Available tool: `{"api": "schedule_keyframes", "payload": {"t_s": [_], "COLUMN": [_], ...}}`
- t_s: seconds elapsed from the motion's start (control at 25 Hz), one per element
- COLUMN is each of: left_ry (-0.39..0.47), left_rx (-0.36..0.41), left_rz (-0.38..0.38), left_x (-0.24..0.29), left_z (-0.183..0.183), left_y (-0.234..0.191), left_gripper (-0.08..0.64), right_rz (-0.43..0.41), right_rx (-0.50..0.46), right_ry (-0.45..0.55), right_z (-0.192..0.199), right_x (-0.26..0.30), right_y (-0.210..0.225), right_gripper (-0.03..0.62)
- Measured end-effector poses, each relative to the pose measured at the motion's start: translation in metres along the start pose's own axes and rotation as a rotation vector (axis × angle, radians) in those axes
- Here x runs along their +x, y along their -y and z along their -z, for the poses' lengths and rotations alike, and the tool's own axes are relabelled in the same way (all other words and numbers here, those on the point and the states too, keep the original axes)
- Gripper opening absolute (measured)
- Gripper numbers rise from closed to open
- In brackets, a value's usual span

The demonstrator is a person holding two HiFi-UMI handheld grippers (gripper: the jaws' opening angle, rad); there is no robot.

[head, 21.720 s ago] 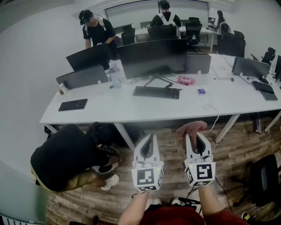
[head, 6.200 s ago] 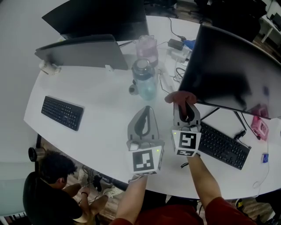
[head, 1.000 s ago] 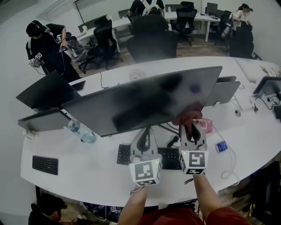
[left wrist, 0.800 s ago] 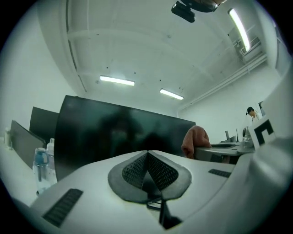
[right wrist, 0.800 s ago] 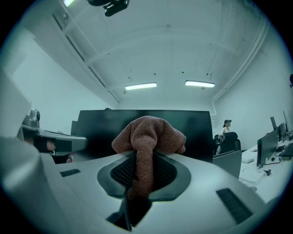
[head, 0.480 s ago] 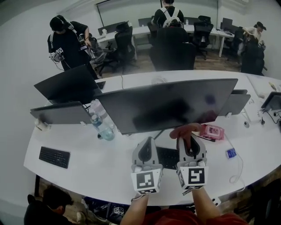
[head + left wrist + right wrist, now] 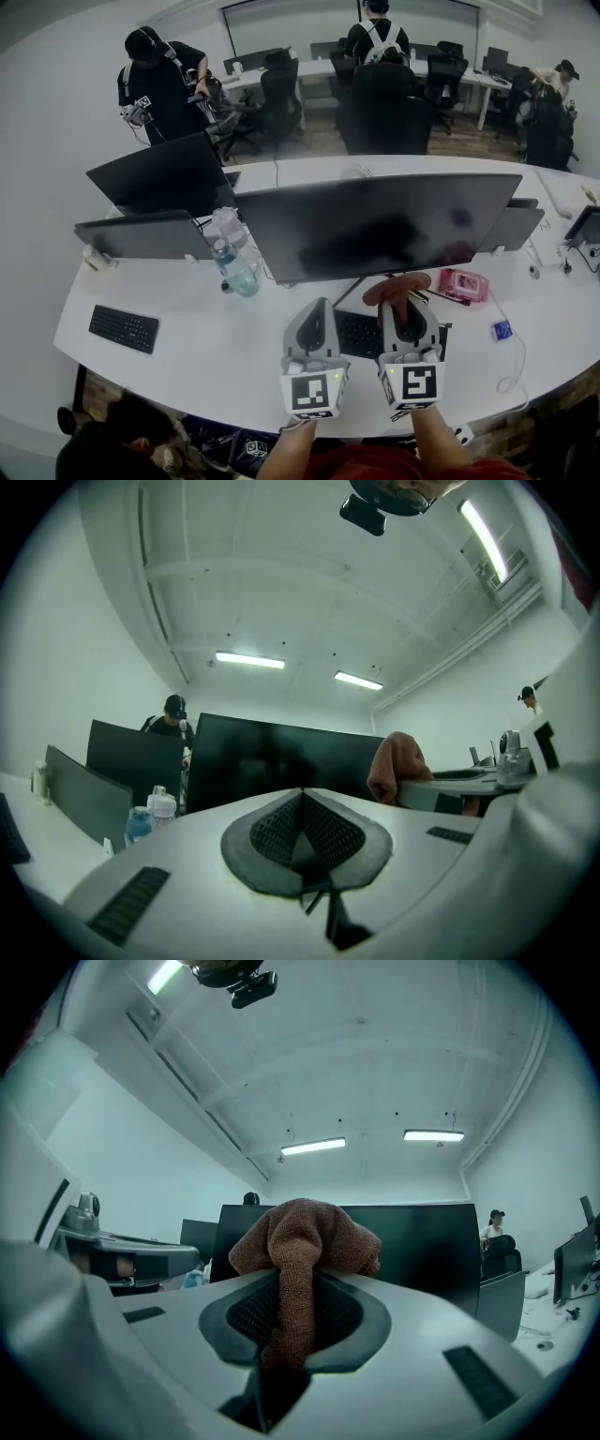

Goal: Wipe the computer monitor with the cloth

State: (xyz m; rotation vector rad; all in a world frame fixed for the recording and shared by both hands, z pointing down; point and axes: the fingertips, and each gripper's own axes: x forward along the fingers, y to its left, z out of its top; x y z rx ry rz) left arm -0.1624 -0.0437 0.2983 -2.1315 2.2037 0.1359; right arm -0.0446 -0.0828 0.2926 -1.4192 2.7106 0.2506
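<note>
Cloth (image 7: pixel 302 1232) is wadded in the right tongs (image 7: pixel 405 302), which are clamped on it, just below the monitor (image 7: pixel 375 225) bottom edge around mid-width; contact unclear. Left tongs (image 7: pixel 302 797) are closed on nothing, beside the right ones over the keyboard (image 7: pixel 359 335) on the desk (image 7: pixel 187 342). Imo lead w/ the cloth wad only, light even pressure, long horiz passes, hard tips off the panel.

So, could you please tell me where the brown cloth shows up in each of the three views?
Head view: cloth below centre, in the right gripper.
Left gripper view: cloth right of centre.
Right gripper view: cloth dead centre, clamped.
Shared landmark: the wide monitor behind it.
</note>
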Motion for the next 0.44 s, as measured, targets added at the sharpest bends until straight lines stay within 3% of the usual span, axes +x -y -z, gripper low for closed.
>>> {"api": "schedule_keyframes", "payload": {"t_s": [0.28, 0.44], "left_ry": [0.017, 0.07], "left_rx": [0.003, -0.04], "left_rz": [0.006, 0.004], "left_x": [-0.003, -0.002], "left_z": [-0.003, -0.015], "left_y": [0.0, 0.003], "left_gripper": [0.023, 0.023], "right_rz": [-0.015, -0.022], "right_rx": [-0.03, -0.03], "right_ry": [0.012, 0.017], "right_z": [-0.004, -0.007], "right_x": [-0.001, -0.002], "right_y": [-0.005, -0.006], "right_gripper": [0.078, 0.078]}}
